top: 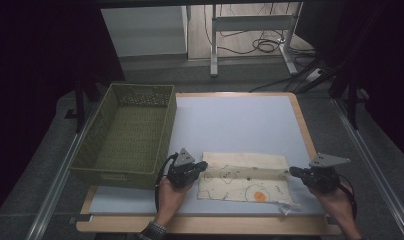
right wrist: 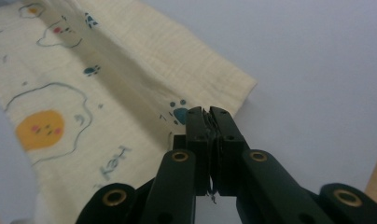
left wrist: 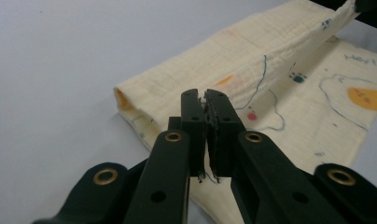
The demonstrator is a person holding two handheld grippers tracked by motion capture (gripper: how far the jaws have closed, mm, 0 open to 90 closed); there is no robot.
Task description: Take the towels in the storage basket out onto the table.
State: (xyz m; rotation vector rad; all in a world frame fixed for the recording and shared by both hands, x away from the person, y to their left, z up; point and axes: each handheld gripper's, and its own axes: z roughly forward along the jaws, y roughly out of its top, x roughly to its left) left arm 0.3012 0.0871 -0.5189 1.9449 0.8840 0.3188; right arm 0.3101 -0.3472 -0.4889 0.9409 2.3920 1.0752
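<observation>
A cream cloth (top: 245, 176) printed with a fried egg and paw marks lies on the white table near its front edge, partly folded over itself. My left gripper (top: 204, 164) is shut on the cloth's left corner (left wrist: 206, 95), and a thin edge of cloth (left wrist: 208, 140) shows between its jaws. At the other end, my right gripper (top: 292, 171) is shut on the right corner (right wrist: 208, 113). Between the two grippers a lifted edge of cloth (left wrist: 289, 49) runs taut above the layer below. The egg print (right wrist: 39, 129) lies flat on the lower layer.
A green plastic basket (top: 130, 132) stands empty at the table's left, close beside my left hand. Bare white tabletop (top: 235, 122) stretches behind the cloth. The wooden table edge (top: 205, 225) runs along the front. Cables and metal table legs (top: 250, 30) lie on the floor beyond.
</observation>
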